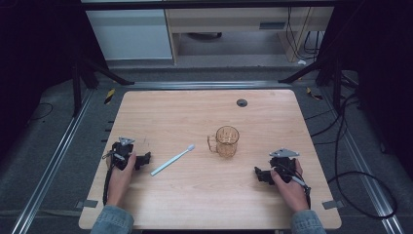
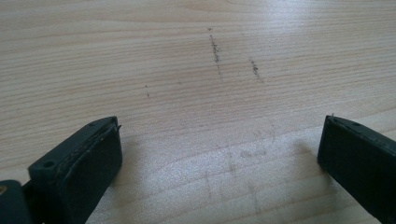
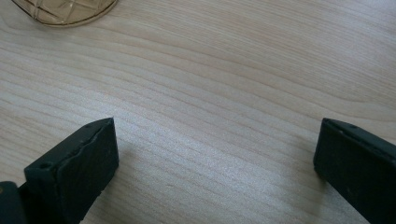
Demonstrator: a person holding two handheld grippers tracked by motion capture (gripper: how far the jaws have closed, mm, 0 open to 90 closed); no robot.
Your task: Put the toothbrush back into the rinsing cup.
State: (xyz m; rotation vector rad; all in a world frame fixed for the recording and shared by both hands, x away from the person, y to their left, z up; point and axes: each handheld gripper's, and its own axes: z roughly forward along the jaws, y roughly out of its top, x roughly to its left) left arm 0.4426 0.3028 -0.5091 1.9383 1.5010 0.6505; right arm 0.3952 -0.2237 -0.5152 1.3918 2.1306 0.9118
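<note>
An amber glass mug [image 1: 226,141] with a handle on its left stands upright near the middle of the wooden table [image 1: 195,112]. A light blue toothbrush [image 1: 172,160] lies flat to the mug's left, head pointing toward the mug. My left gripper [image 1: 145,159] rests on the table just left of the toothbrush, open, jaws wide apart over bare wood [image 2: 219,154]. My right gripper [image 1: 258,174] rests low and right of the mug, open with nothing between its jaws. The mug's base [image 3: 65,9] shows at the top left of the right gripper view.
A small dark grommet [image 1: 242,102] sits in the tabletop near the far edge. Faint pencil marks [image 2: 215,49] cross the wood ahead of the left gripper. Cables [image 1: 360,175] trail on the floor to the right of the table.
</note>
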